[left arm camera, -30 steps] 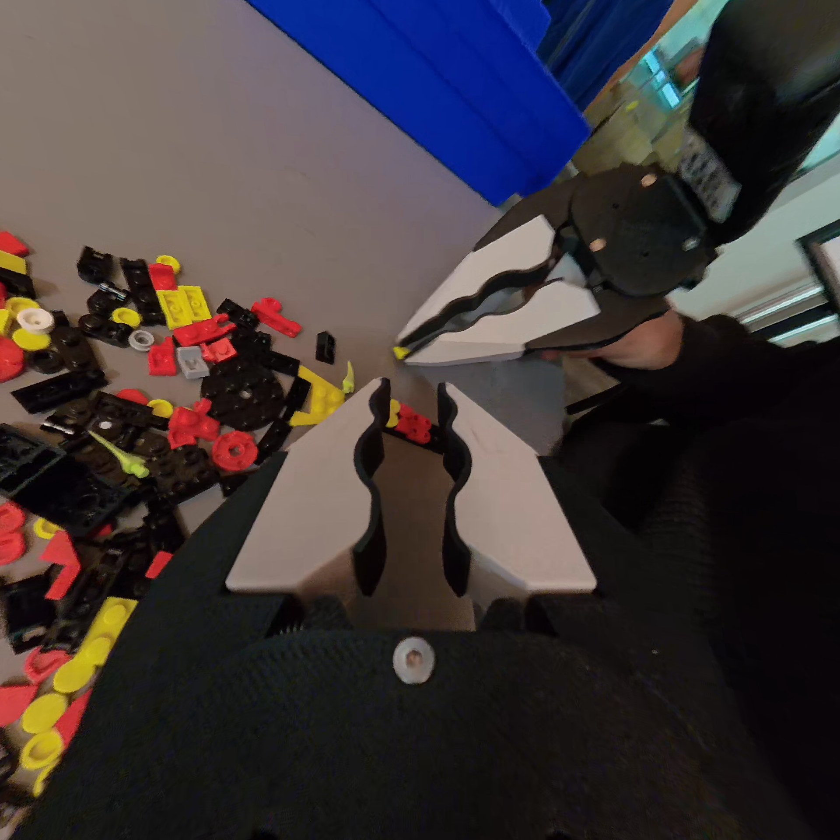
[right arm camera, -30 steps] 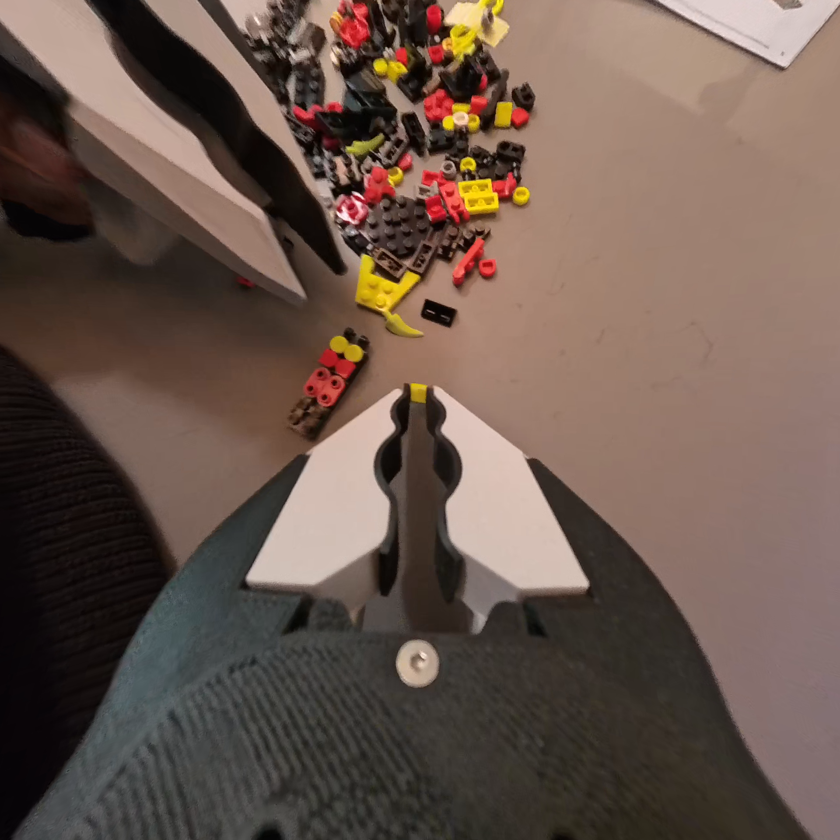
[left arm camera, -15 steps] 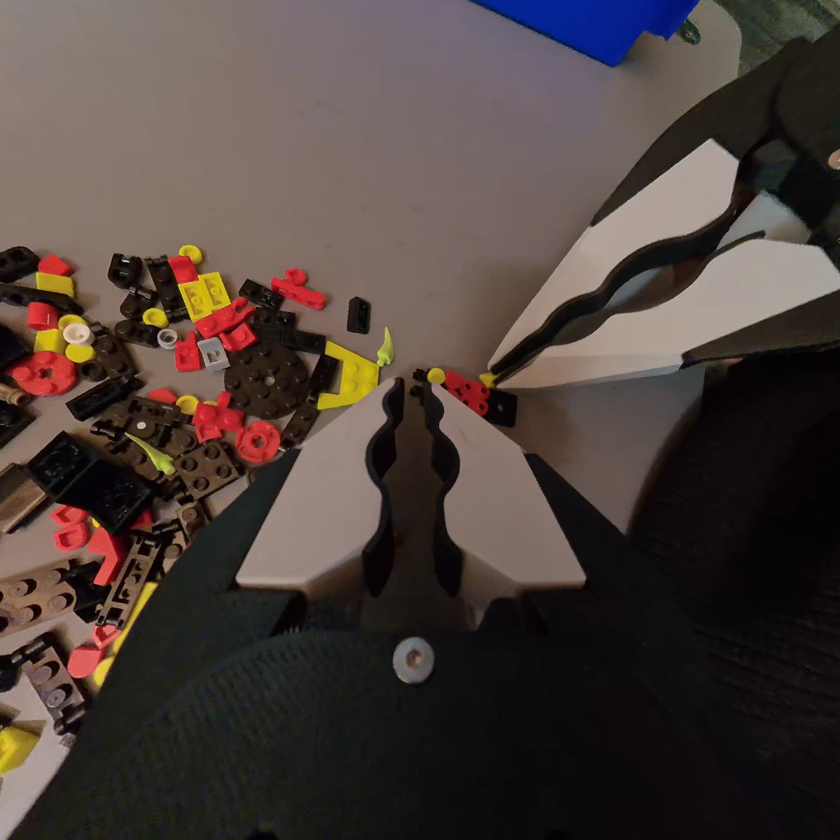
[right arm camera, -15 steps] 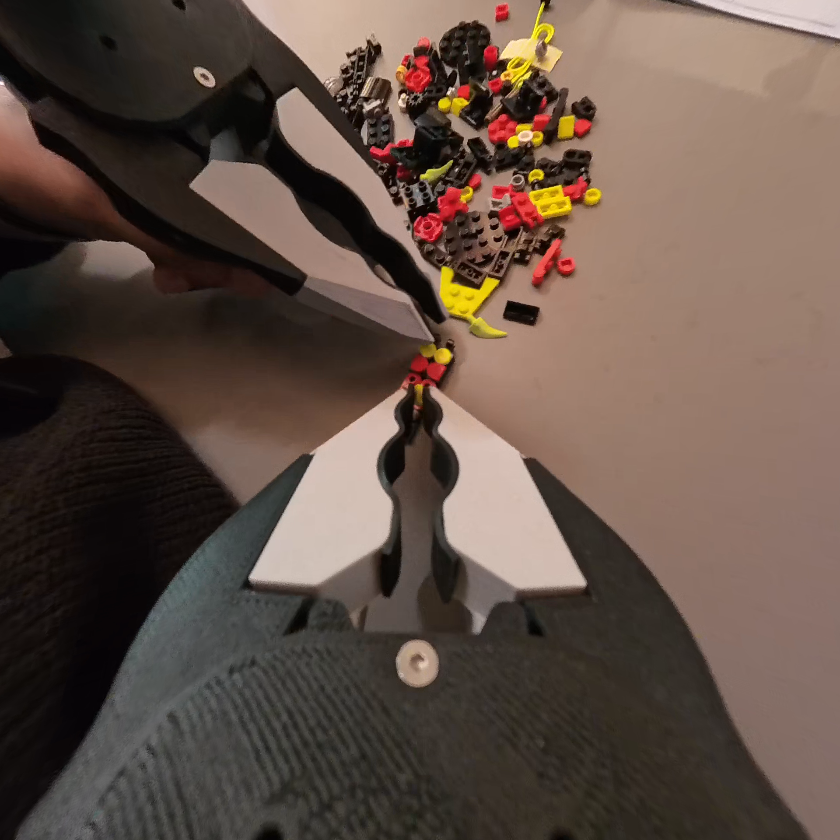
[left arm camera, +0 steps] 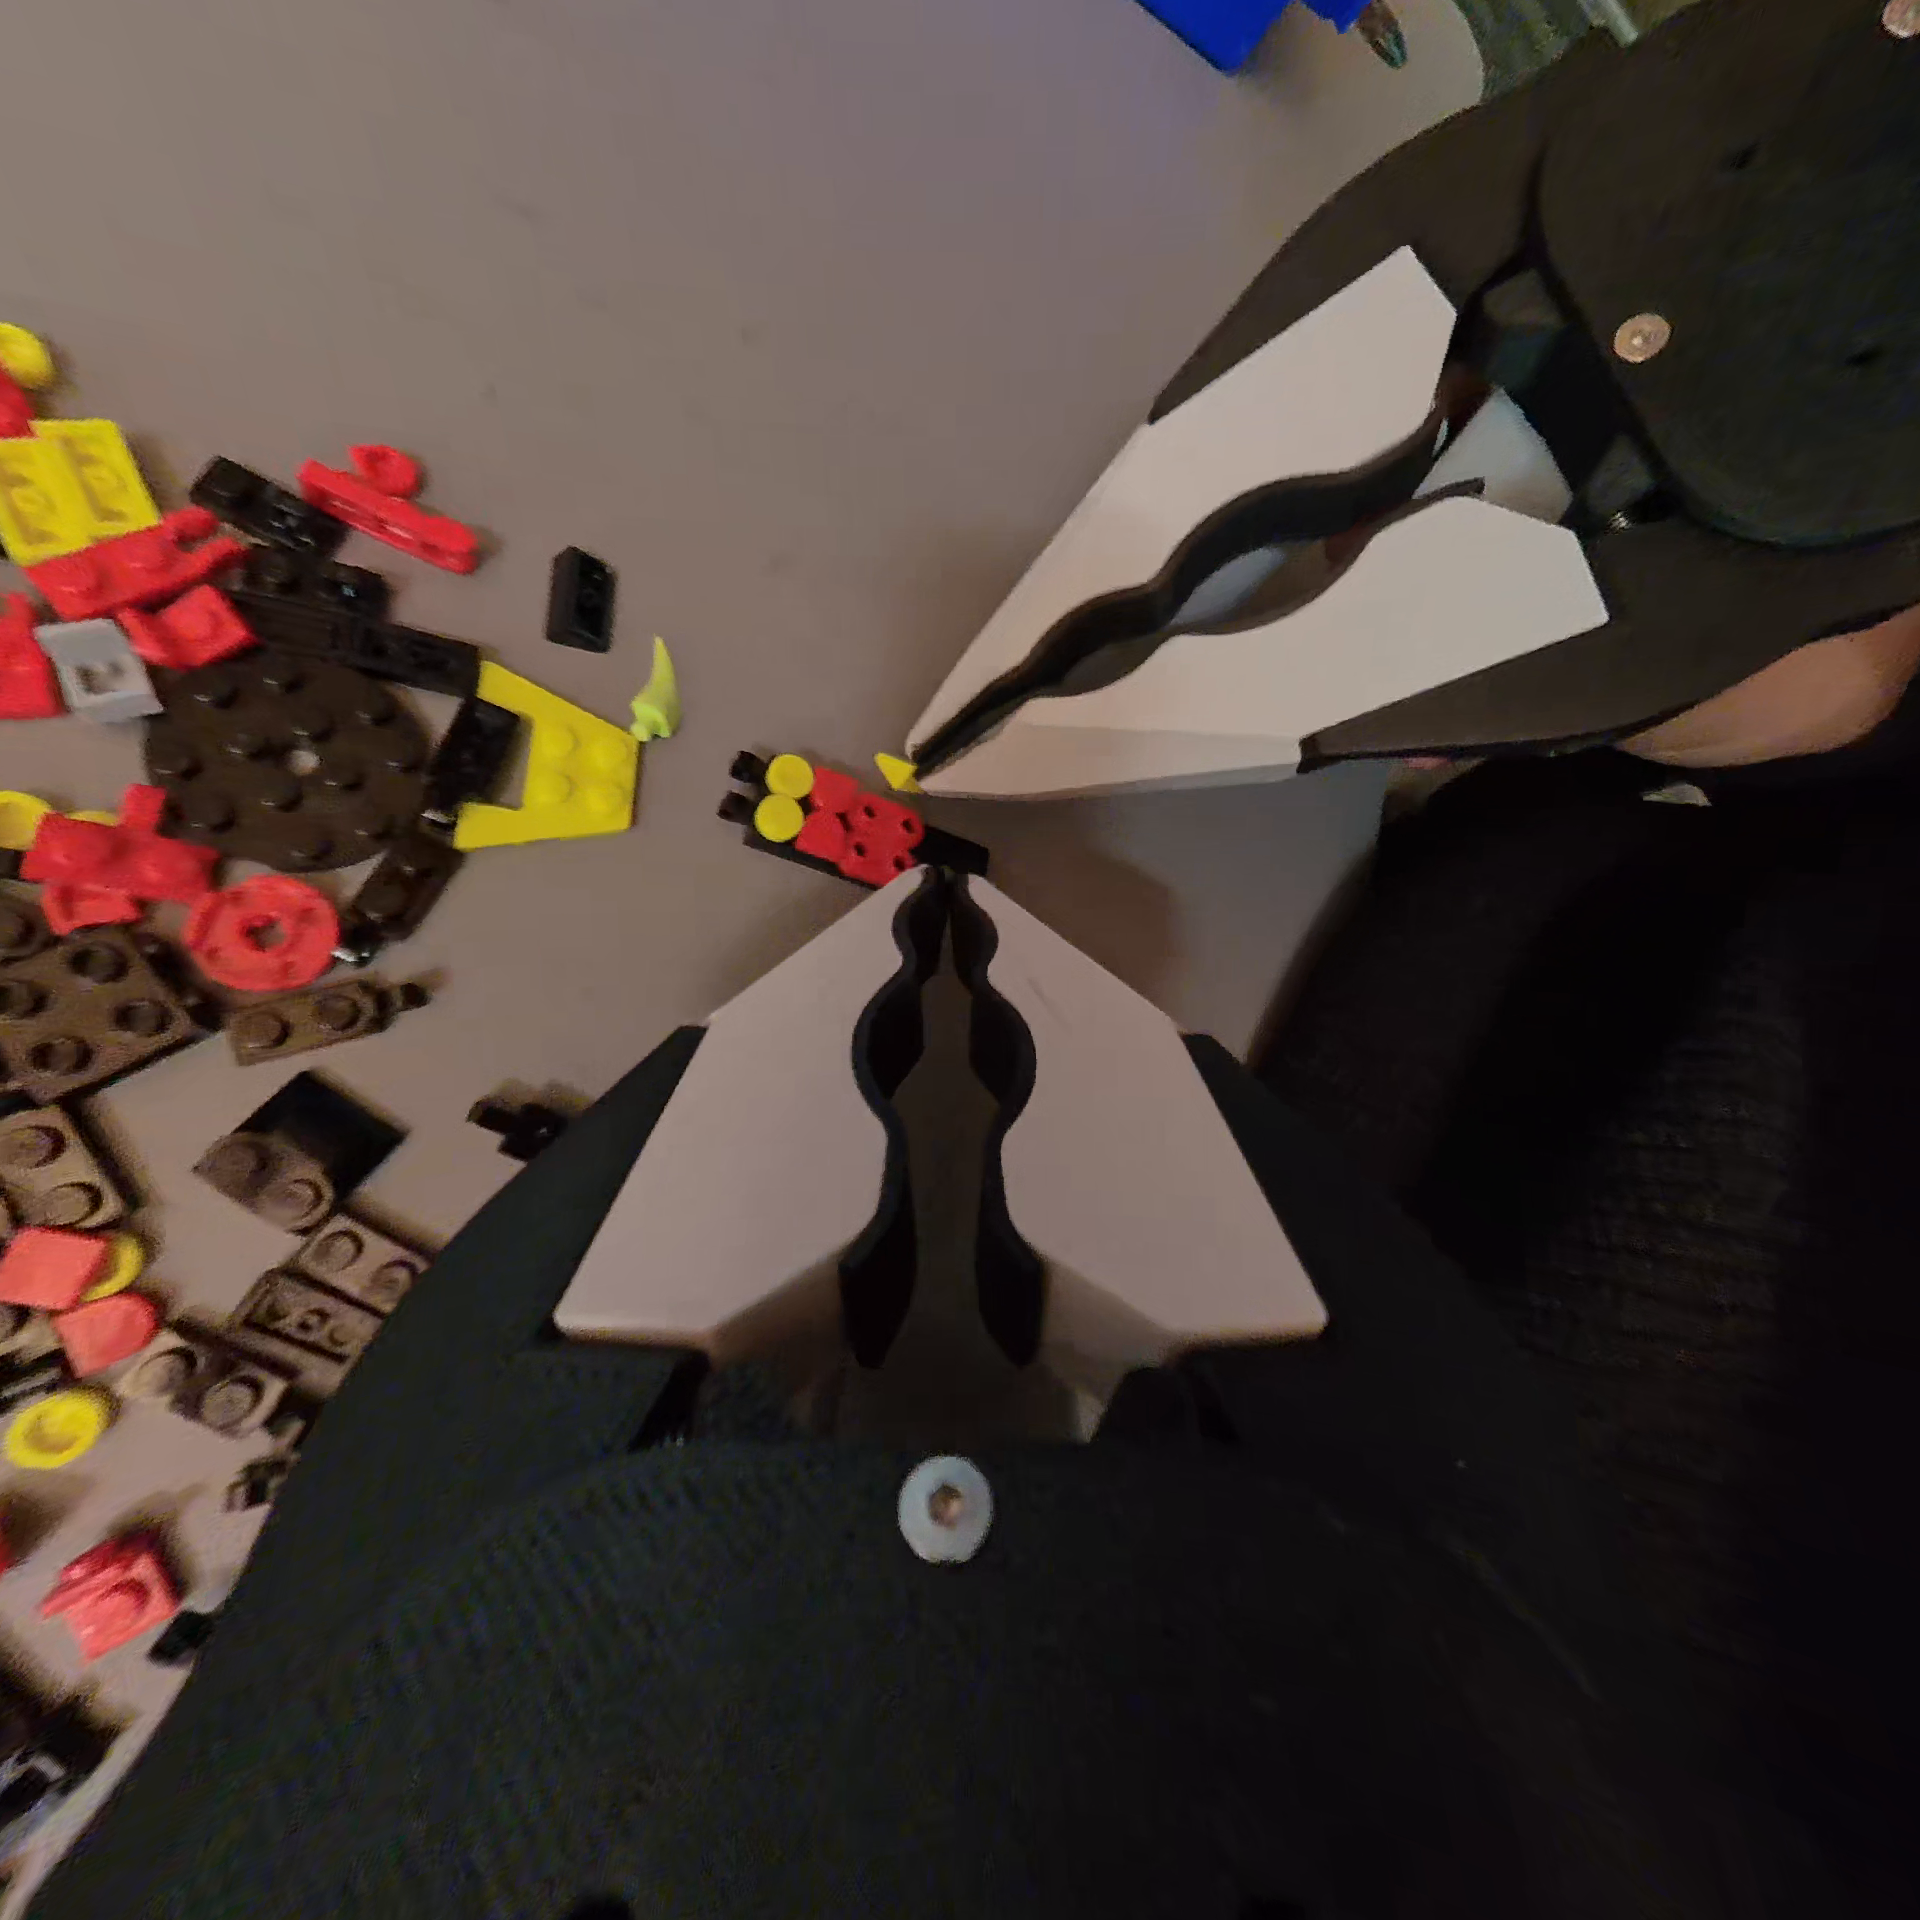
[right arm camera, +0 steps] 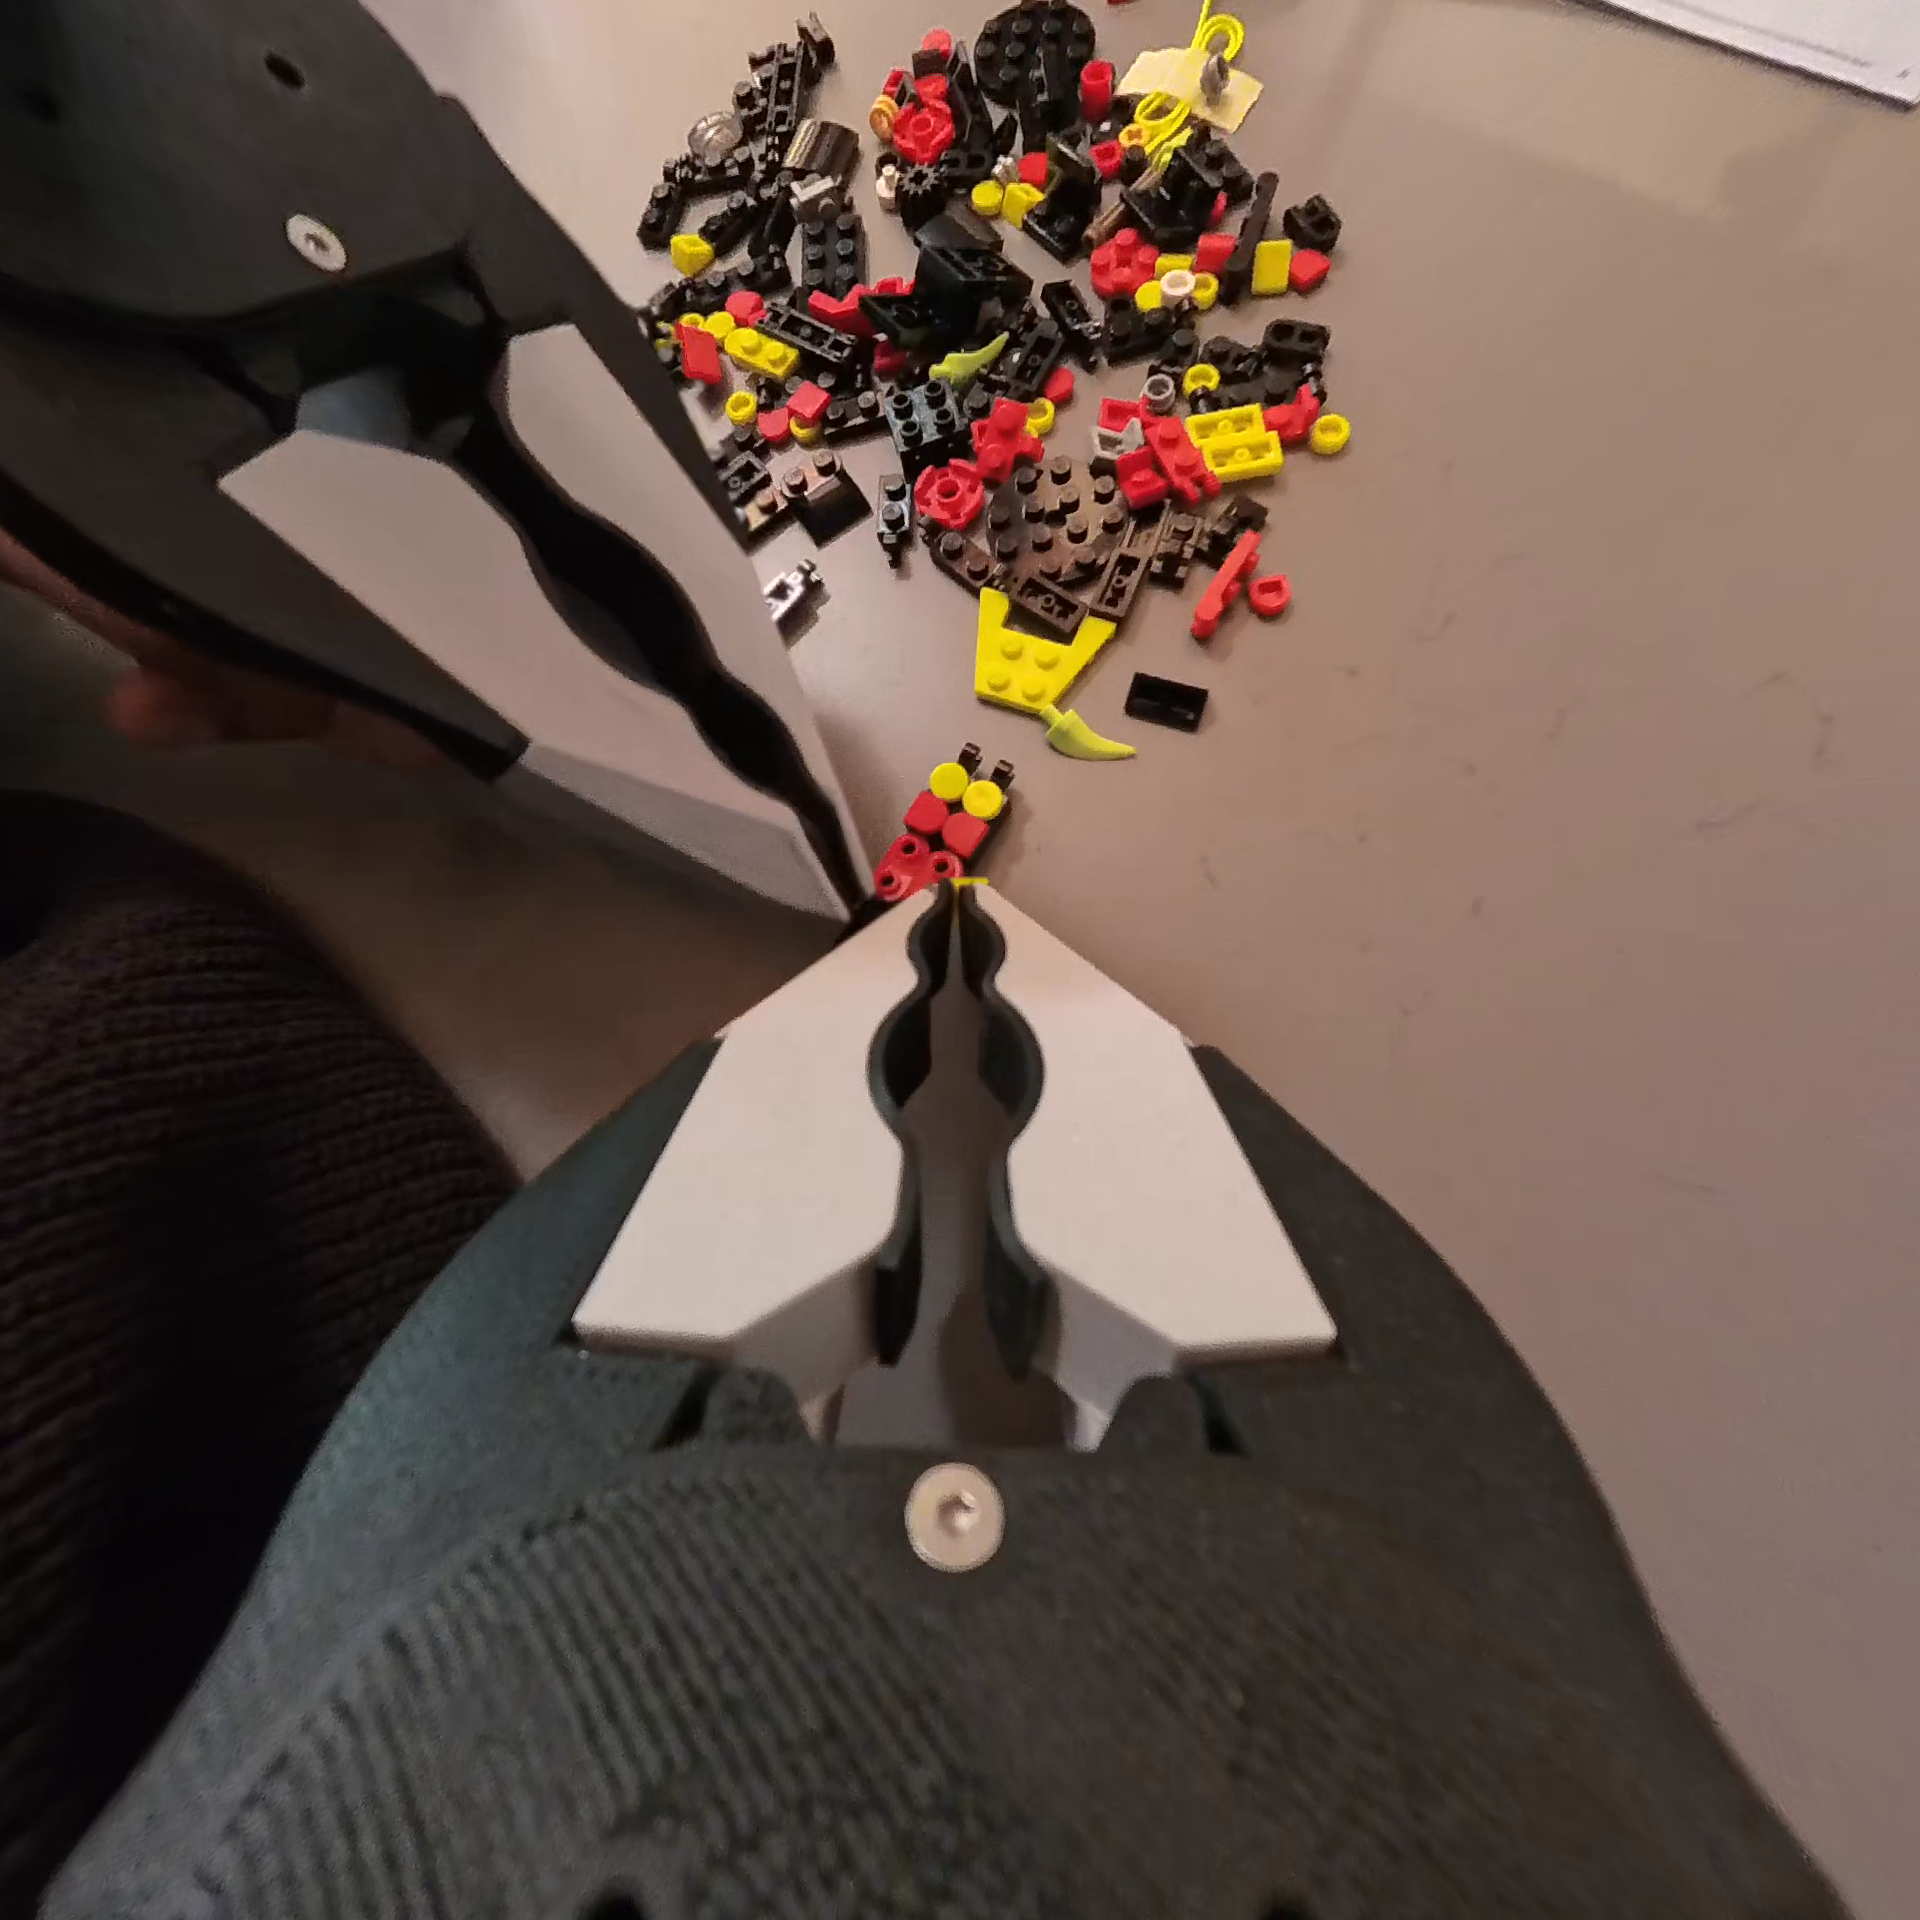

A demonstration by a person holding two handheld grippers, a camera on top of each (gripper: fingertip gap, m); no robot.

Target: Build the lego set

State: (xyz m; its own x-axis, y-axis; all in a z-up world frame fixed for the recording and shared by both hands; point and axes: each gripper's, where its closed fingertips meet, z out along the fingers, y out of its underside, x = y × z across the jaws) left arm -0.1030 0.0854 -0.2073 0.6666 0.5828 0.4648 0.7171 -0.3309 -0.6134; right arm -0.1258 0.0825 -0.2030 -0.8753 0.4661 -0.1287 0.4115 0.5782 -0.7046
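A small assembly (left arm camera: pixel 847 821), a black plate topped with red pieces and two yellow round studs, lies on the grey table; it also shows in the right wrist view (right arm camera: pixel 951 821). My left gripper (left arm camera: pixel 940 883) is shut, its tips pinching the near end of the assembly's black plate. It enters the right wrist view (right arm camera: pixel 854 896) from the upper left. My right gripper (right arm camera: pixel 961 896) is shut on a small yellow piece (right arm camera: pixel 972 883). In the left wrist view the right gripper (left arm camera: pixel 912 767) holds that yellow piece (left arm camera: pixel 896 771) right beside the assembly's red part.
A pile of loose black, red and yellow pieces (right arm camera: pixel 1039 343) spreads beyond the assembly. A yellow wedge plate (left arm camera: pixel 561 764), a lime claw (left arm camera: pixel 657 701) and a small black tile (left arm camera: pixel 580 600) lie nearest. White paper (right arm camera: pixel 1787 42) sits at the far right, a blue object (left arm camera: pixel 1236 26) at the table's edge.
My left gripper closed from open onto the end of the assembly. My right gripper came down and in with the yellow piece until it sat at the assembly.
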